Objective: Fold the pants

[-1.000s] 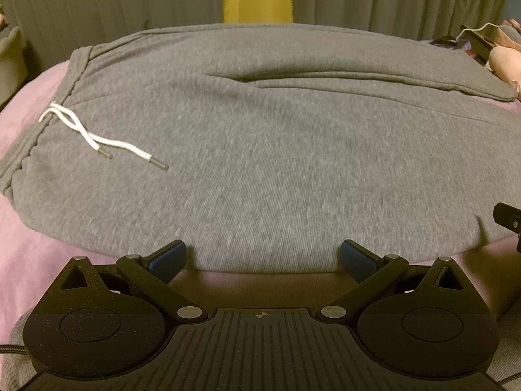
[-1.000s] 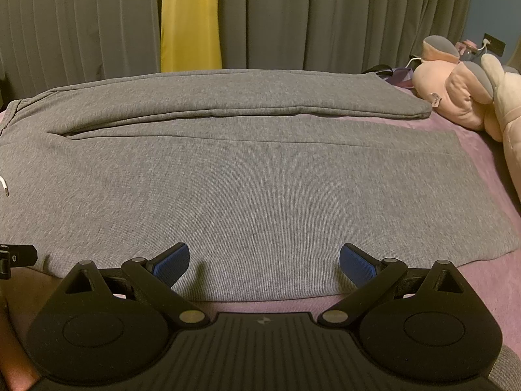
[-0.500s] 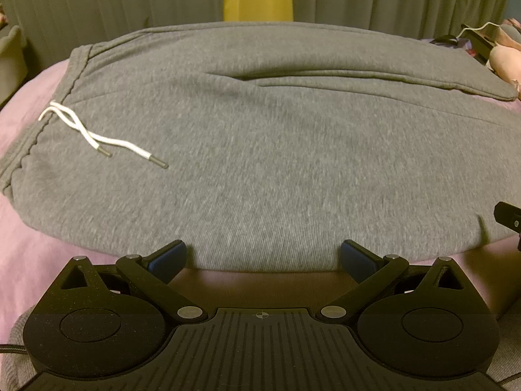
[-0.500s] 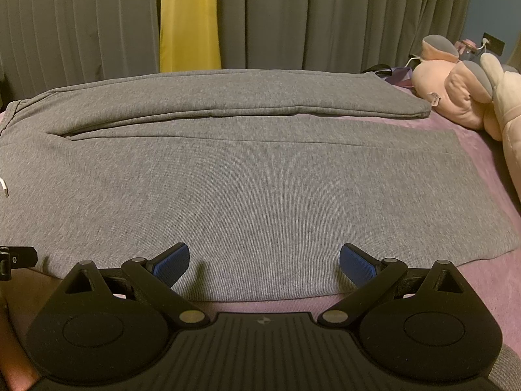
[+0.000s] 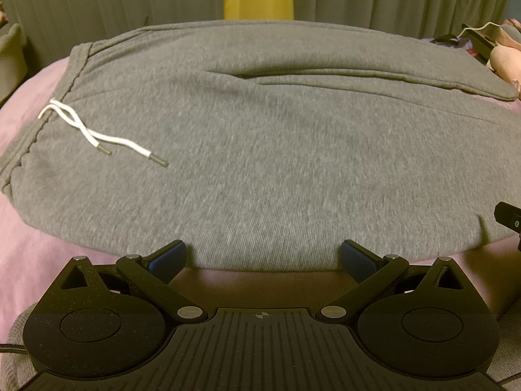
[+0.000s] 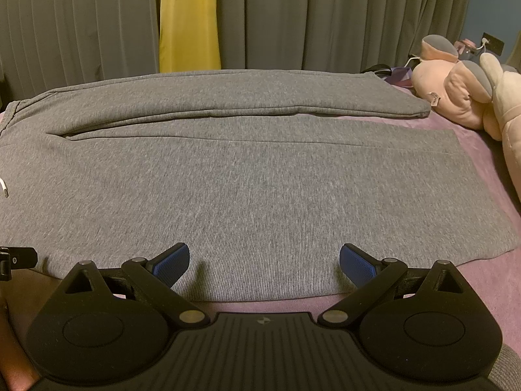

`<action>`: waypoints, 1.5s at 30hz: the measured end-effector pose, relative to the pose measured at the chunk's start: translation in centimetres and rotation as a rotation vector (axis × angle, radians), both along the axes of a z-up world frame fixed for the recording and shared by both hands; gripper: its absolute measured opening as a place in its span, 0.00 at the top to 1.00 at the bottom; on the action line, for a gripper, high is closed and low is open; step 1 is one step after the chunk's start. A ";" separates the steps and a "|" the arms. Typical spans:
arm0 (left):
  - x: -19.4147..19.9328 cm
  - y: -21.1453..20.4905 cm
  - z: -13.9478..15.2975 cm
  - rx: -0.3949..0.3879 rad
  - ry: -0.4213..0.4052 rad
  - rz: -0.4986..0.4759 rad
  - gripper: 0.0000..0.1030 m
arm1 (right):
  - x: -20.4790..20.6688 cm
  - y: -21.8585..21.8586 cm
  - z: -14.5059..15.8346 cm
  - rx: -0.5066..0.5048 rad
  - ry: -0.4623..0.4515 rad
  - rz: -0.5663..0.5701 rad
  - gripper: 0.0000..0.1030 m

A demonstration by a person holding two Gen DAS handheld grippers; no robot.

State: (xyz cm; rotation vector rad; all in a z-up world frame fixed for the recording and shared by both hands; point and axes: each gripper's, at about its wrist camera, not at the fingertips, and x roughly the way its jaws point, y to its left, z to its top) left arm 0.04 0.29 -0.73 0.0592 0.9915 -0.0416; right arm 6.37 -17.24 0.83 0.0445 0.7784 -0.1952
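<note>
Your L gripper (image 5: pixel 262 257) & R gripper (image 6: pixel 263 259) gape wide, empty, at near bed edge; grey sweatpants (image 6: pixel 254 176) flat, nothing folded yet.

Pants (image 5: pixel 276 163): grey heathered knit cloth, matt, fine ribbed texture; drawstring (image 5: pixel 97 133) is white woven cord with dull metal tips. Both grippers, left gripper (image 5: pixel 263 259) and right gripper (image 6: pixel 264 260): matt black speckled plastic, ribbed deck, bright metal pivot pins, blue textured pads (image 6: pixel 171 262). Bed cover (image 5: pixel 26 254) pink soft matt cloth; curtains (image 6: pixel 325 16) at top grey pleated fabric.
</note>
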 end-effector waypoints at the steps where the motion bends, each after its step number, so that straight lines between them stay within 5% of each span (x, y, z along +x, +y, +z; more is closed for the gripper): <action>1: -0.1 0.0 0.0 0.001 0.000 0.000 0.00 | 0.0 0.0 0.0 0.000 0.000 0.000 0.04; 45: -0.4 0.1 0.3 -0.011 0.012 0.003 0.00 | -0.4 -0.3 -0.4 0.010 0.000 -0.001 0.04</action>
